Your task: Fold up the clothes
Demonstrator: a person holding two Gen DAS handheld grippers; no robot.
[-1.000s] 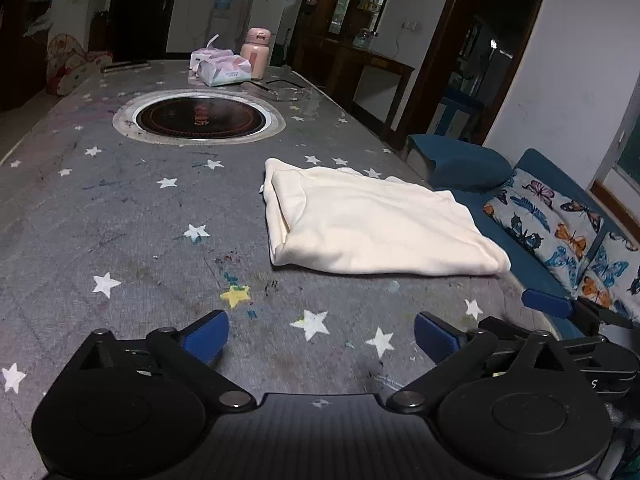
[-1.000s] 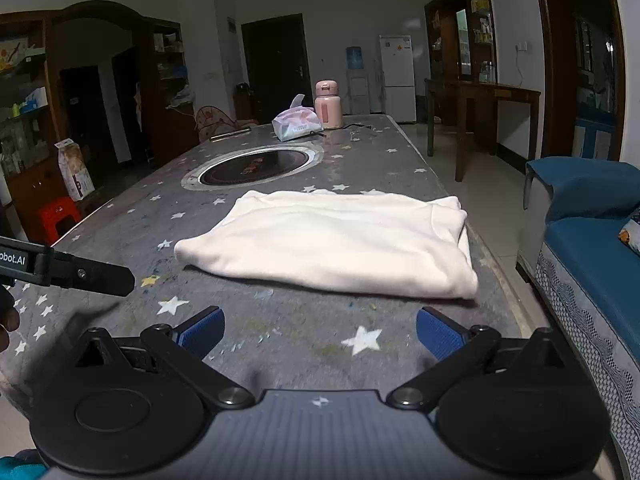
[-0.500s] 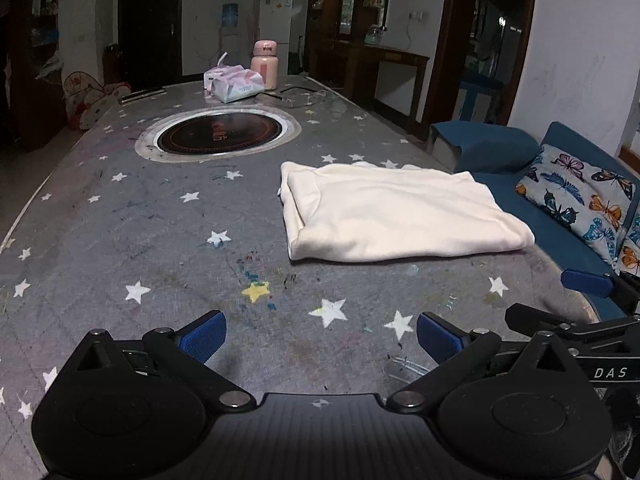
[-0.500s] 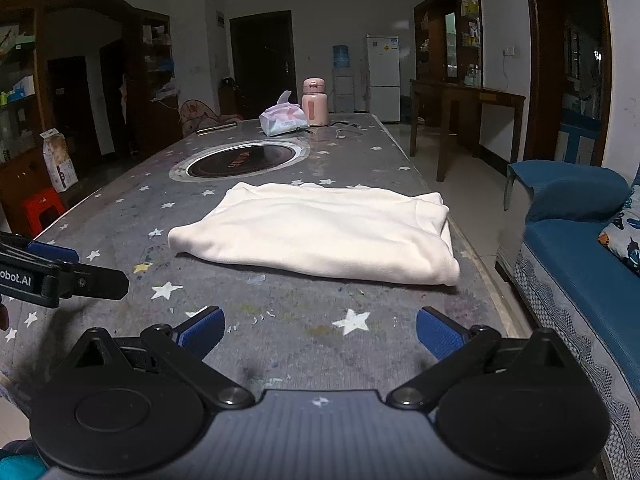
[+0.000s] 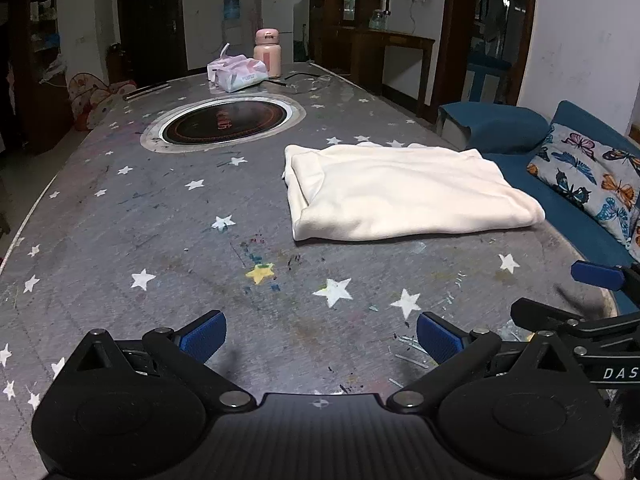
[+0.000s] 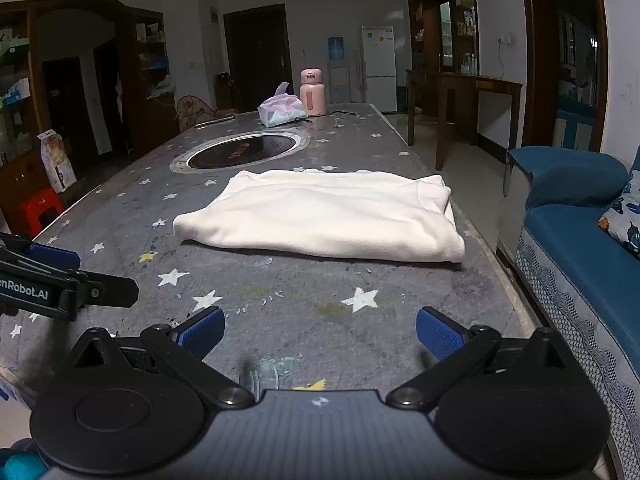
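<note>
A cream garment [image 5: 400,192] lies folded into a flat rectangle on the grey star-print table [image 5: 160,240]; the right wrist view shows it too [image 6: 324,216], near the table's right edge. My left gripper [image 5: 320,338] hovers open over the table's near end, well short of the cloth, nothing between its blue pads. My right gripper [image 6: 320,332] is open as well, empty, also short of the cloth. Each gripper's tip shows at the edge of the other's view.
A round inset cooktop [image 5: 226,120] sits mid-table. At the far end stand a tissue pack [image 5: 238,72] and a pink bottle [image 5: 268,52]. A blue sofa [image 6: 580,248] with a butterfly cushion [image 5: 592,176] runs along the table's right side.
Both grippers have drawn back and risen a little from the folded garment, which now sits farther ahead in both views. The cloth itself has not moved.
</note>
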